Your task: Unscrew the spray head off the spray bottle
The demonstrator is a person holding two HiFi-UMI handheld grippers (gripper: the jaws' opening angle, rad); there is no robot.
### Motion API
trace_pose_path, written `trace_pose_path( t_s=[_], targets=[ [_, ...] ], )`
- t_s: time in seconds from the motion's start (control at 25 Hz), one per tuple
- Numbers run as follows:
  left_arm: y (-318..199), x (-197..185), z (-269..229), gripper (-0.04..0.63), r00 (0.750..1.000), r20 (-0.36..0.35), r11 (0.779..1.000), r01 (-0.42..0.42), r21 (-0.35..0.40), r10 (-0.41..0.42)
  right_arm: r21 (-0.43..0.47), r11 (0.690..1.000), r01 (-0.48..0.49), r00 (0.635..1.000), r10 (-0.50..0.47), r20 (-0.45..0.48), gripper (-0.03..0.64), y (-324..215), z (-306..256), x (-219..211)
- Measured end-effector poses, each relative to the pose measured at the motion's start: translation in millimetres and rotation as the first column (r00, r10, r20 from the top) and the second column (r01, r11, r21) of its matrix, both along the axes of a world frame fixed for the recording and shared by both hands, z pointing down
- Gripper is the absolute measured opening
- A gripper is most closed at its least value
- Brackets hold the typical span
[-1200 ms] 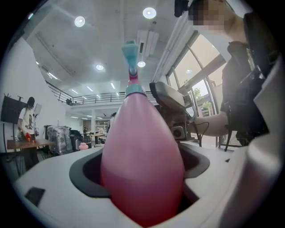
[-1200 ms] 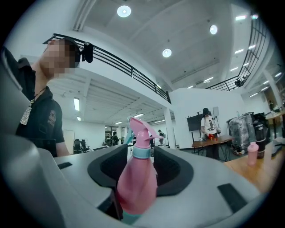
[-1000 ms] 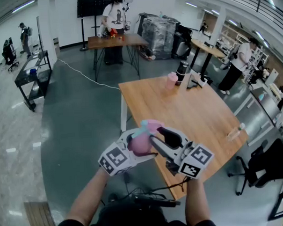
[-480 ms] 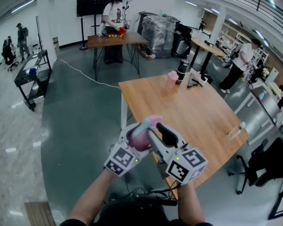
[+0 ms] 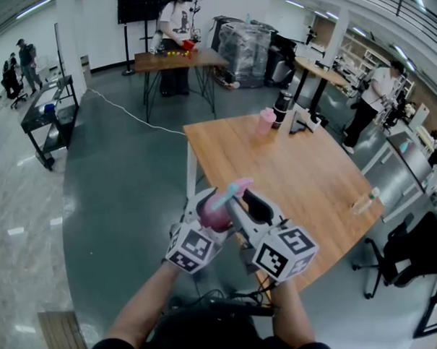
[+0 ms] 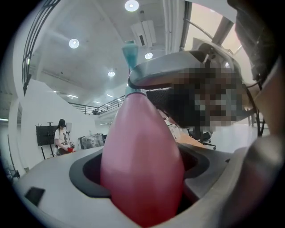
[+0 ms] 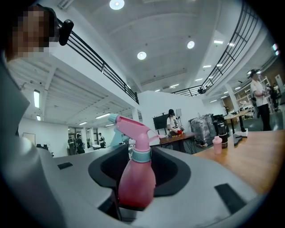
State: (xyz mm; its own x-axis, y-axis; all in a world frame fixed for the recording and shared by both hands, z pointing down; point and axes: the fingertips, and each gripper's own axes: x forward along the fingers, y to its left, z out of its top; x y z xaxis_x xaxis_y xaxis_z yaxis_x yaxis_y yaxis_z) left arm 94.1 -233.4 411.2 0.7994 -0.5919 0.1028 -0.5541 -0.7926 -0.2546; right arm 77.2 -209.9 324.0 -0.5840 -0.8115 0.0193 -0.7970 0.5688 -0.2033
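Left gripper (image 5: 202, 207), forearm stretched forward, clamps the pink body of the spray bottle (image 5: 217, 217); right gripper (image 5: 243, 205) angles in beside it, jaws closed on the same bottle, spray head (image 5: 231, 189) free above them, all at the near-left edge of the wooden table (image 5: 305, 173). A pink container (image 5: 265, 122) stands at that table's far edge; beyond the table a person (image 5: 174, 24) stands at a desk (image 5: 177, 61)

Wooden table (image 5: 305, 175), pink cup (image 5: 265, 122), dark flask (image 5: 281, 109)
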Motion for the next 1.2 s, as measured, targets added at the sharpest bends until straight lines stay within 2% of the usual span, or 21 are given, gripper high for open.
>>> trace_pose_path(
  t_s=[0.12, 0.28, 0.48, 0.64, 0.84, 1.0, 1.2],
  targets=[
    [0, 0, -1, 0.442, 1.0, 0.005, 1.0, 0.006, 0.001, -0.006, -0.003, 1.0, -0.011, 1.0, 0.011, -0.008, 0.143, -1, -1, 2],
    [2, 1, -3, 0.442, 1.0, 0.004, 1.0, -0.025, -0.007, 0.026, 0.0, 1.0, 0.022, 1.0, -0.022, -0.018, 0.14, 0, -2, 2],
    [13, 6, -6, 0.442, 0.987, -0.036, 0.987, -0.156, -0.047, 0.154, 0.03, 0.991, 0.134, 0.99, -0.132, -0.046, 0.138, 5, -5, 0],
    [27, 9, -6, 0.442, 0.961, -0.049, 0.959, -0.274, -0.076, 0.271, 0.041, 0.967, 0.252, 0.966, -0.25, -0.066, 0.138, 14, -5, 0],
    [47, 12, -2, 0.442, 0.915, -0.063, 0.908, -0.404, -0.114, 0.399, 0.053, 0.919, 0.39, 0.919, -0.386, -0.079, 0.138, 28, -2, 2],
    [57, 15, -2, 0.442, 0.883, -0.091, 0.873, -0.469, -0.133, 0.461, 0.064, 0.878, 0.475, 0.879, -0.47, -0.081, 0.138, 33, 1, 4],
    [63, 17, 1, 0.442, 0.862, -0.093, 0.849, -0.507, -0.151, 0.498, 0.064, 0.829, 0.555, 0.831, -0.549, -0.09, 0.138, 36, 3, 6]
  ],
)
